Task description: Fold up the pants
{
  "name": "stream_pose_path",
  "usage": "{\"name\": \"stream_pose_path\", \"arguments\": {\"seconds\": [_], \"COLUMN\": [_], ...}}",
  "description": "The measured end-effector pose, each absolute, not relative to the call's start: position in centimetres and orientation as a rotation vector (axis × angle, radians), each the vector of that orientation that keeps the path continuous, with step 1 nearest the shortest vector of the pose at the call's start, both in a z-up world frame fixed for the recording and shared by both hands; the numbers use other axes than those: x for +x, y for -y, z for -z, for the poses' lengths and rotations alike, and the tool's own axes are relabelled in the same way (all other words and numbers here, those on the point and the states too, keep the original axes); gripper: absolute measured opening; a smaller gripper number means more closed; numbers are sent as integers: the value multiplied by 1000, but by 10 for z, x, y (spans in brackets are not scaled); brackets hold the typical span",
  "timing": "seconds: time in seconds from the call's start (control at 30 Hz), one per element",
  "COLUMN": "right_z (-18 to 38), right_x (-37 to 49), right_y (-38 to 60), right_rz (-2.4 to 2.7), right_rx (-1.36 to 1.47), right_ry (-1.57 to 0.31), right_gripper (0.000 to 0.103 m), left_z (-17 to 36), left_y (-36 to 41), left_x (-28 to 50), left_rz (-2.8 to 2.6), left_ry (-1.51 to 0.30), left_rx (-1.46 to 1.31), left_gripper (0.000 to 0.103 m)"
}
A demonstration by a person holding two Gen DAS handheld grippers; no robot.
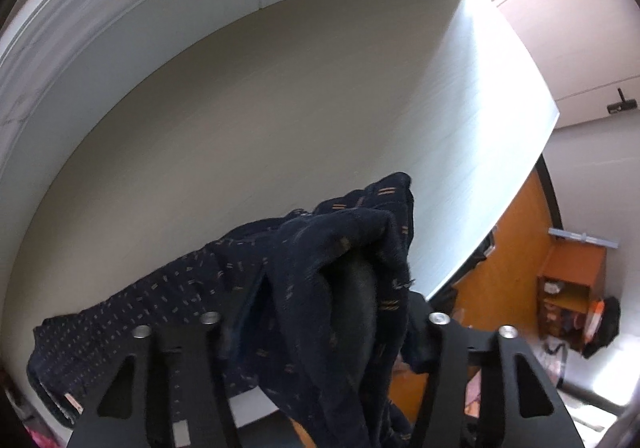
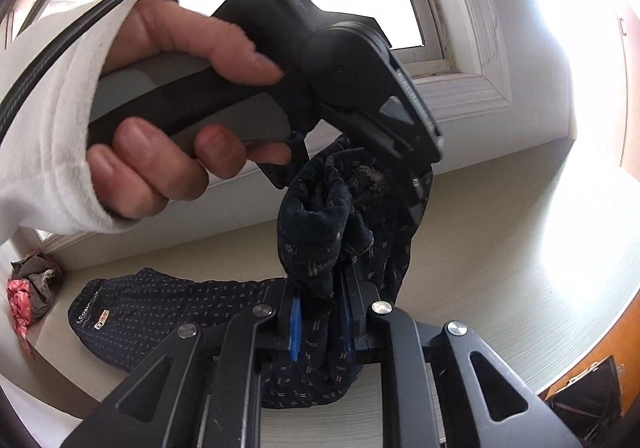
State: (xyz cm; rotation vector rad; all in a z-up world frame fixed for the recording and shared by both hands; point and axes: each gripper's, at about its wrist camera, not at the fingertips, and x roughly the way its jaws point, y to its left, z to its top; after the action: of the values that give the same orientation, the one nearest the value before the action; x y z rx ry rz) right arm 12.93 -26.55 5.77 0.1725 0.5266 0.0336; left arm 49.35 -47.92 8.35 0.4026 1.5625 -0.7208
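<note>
The pants [image 2: 168, 312] are dark navy with small dash marks. One end lies flat on the pale table [image 2: 500, 248], waistband label at the left. My right gripper [image 2: 322, 288] is shut on a bunched fold of the pants, blue pads pressing the cloth, lifted above the table. My left gripper [image 2: 384, 172] shows in the right wrist view, held by a hand in a white sleeve, shut on the same raised bunch from above. In the left wrist view the pants [image 1: 332, 268] drape over the left gripper [image 1: 348, 288], hiding its fingertips; the rest trails left onto the table [image 1: 280, 108].
A crumpled red and grey cloth [image 2: 32, 288] lies at the table's far left by the window sill [image 2: 460, 96]. A white wall [image 1: 120, 8] runs behind the table. Beyond the table's right edge are an orange wooden shelf unit [image 1: 572, 288] and floor clutter.
</note>
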Motion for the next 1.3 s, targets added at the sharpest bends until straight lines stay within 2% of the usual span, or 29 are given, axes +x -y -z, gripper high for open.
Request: {"name": "stream_pose_path", "arguments": {"seconds": [0.1, 0.27, 0.57, 0.83, 1.3], "right_z": [-62, -70, -84, -73, 4], "right_x": [131, 138, 153, 169, 183], "right_y": [263, 247, 200, 131, 21], "right_rz": [-48, -98, -251, -400, -567], "right_rx": [180, 152, 141, 90, 59], "right_ry": [-532, -542, -561, -628, -861], "right_gripper": [12, 12, 12, 12, 13], "left_z": [-88, -103, -134, -132, -43], "left_y": [467, 432, 328, 213, 22], "left_x": [495, 504, 530, 551, 552], "left_rz": [733, 742, 715, 643, 500], "left_ry": [-1550, -1506, -1447, -1401, -1406], "left_rx": [369, 311, 138, -1, -236], "left_gripper": [36, 29, 28, 28, 28]}}
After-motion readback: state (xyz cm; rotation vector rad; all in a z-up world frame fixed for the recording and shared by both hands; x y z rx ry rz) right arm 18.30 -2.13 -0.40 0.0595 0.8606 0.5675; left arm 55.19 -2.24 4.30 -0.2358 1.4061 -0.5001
